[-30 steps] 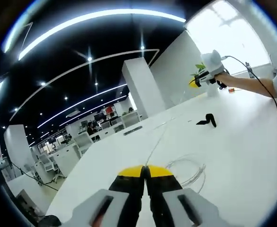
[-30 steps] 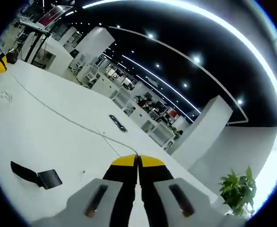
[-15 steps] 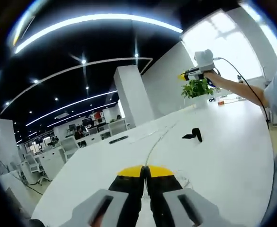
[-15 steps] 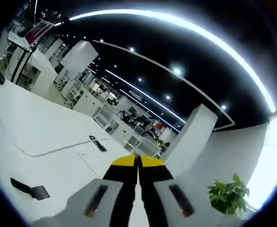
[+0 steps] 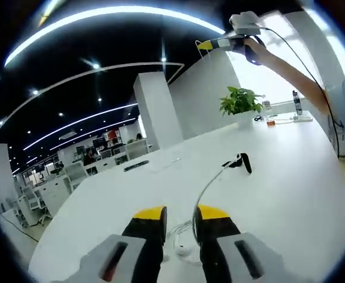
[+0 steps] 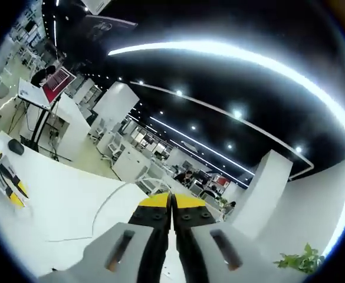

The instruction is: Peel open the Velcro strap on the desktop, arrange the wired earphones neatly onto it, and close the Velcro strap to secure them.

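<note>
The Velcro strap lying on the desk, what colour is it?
Black. The Velcro strap shows best in the left gripper view, against the white desk.

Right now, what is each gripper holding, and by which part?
The right gripper is shut on the earphone cable, pinching its raised end high above the desk. The left gripper is open, holding nothing.

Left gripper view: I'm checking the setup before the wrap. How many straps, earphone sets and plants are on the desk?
Strap: 1
Earphones: 1
Plant: 1
Total: 3
</note>
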Action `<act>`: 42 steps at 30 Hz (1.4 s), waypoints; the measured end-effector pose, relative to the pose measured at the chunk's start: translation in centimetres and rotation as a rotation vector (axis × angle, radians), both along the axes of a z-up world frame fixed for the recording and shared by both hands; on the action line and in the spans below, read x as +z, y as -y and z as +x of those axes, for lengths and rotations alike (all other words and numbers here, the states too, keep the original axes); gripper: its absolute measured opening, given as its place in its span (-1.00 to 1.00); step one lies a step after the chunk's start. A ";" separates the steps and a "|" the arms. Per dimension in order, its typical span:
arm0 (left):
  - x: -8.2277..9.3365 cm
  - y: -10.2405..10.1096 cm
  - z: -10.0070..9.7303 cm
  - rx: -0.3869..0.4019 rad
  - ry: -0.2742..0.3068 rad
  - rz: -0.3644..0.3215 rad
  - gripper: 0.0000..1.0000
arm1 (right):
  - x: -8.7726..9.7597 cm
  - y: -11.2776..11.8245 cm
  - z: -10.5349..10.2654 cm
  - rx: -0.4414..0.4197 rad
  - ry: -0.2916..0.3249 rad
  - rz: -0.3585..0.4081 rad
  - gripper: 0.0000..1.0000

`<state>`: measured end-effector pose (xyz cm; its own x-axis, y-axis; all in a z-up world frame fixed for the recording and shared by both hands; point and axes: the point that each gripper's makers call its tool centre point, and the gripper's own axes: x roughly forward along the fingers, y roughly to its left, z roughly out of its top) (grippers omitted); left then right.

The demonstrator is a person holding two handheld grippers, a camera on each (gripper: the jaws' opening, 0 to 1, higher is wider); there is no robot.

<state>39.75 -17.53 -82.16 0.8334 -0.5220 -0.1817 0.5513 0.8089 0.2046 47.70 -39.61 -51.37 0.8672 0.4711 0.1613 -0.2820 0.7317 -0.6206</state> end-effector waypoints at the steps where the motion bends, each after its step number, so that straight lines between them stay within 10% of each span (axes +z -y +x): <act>1: 0.0 0.0 0.0 0.000 0.001 -0.001 -0.53 | 0.0 -0.6 -0.3 0.008 0.000 -0.011 -0.95; 20: -0.5 -0.9 -4.6 -0.139 -0.076 0.028 -0.34 | -1.1 -5.6 0.9 0.041 -0.008 -0.100 -0.95; 42: 0.3 -1.6 -6.0 -0.091 -0.011 -0.004 -0.68 | -3.1 -17.3 -2.2 0.425 -0.181 0.035 -0.94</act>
